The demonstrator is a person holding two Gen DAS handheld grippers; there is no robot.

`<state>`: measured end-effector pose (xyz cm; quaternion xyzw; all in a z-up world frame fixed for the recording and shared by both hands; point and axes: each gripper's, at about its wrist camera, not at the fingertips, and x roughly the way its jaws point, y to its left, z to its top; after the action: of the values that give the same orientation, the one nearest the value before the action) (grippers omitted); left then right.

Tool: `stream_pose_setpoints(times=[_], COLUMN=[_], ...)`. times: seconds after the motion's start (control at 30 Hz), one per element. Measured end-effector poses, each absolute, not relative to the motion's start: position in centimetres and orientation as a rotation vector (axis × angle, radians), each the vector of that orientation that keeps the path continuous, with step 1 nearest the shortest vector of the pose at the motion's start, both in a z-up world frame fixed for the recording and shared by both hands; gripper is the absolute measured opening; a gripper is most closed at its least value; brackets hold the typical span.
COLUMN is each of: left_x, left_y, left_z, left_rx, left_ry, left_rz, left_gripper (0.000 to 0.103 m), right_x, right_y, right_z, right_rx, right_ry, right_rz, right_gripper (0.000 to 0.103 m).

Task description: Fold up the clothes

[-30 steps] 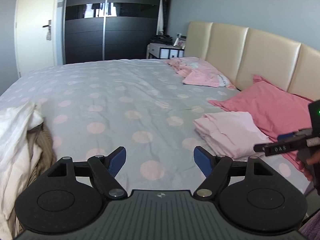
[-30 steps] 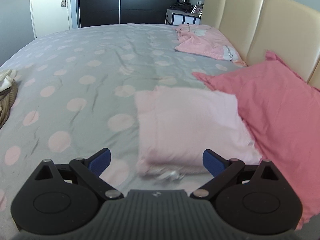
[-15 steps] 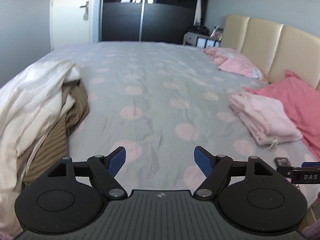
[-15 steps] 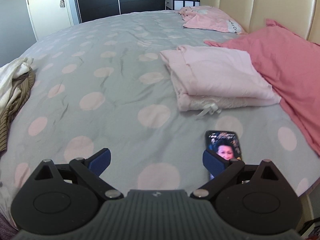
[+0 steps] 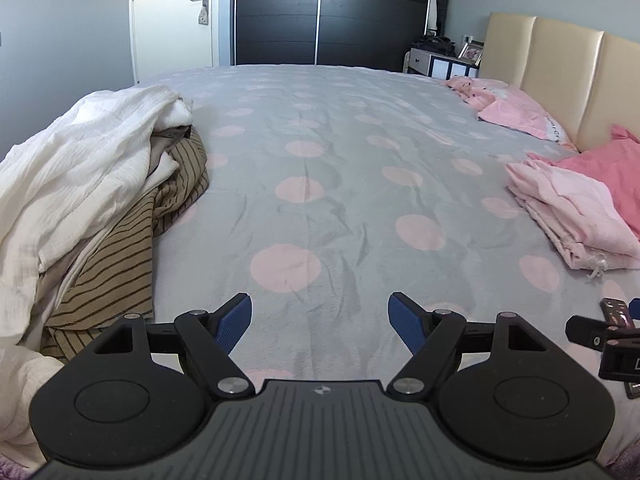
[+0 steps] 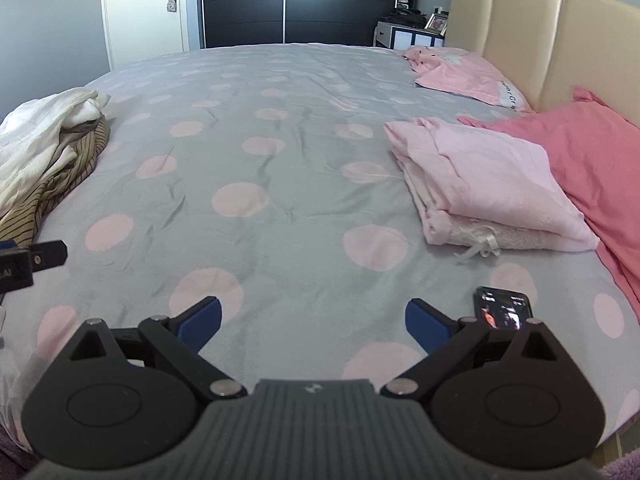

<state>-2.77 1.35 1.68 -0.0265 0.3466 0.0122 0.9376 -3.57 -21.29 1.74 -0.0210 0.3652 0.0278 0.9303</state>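
Grey polka-dot bedspread [image 5: 320,152], the working surface, lay bare across its middle. Item: unfolded pile, white crinkled garment [image 5: 84,160] over a brown striped garment [image 5: 120,264], at nine o'clock in the left wrist view. Item: folded pink garment [image 6: 480,176], at two o'clock in the right wrist view, touching a pink pillow [image 6: 580,152]. Item: phone [image 6: 502,312] on the bedspread, just beside the right tool [image 6: 312,322]. Left tool [image 5: 320,322] and right tool both stood wide, holding nothing. Next step, as judged: fetch from the pile (take only the top white layer), grip an edge, and spread it flat mid-bed, clear of the phone.
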Motion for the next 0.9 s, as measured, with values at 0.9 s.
stream_pose_setpoints(times=[0.9], left_x=[2.9], left_y=[0.4], left_z=[-2.2], left_rx=[0.024], left_ry=[0.753], left_rz=[0.058], left_gripper=[0.075], right_x=[1.1], right_y=[-18.0], right_z=[-0.6], right_rx=[-0.079], right_ry=[0.670], right_rz=[0.174], right_gripper=[0.099])
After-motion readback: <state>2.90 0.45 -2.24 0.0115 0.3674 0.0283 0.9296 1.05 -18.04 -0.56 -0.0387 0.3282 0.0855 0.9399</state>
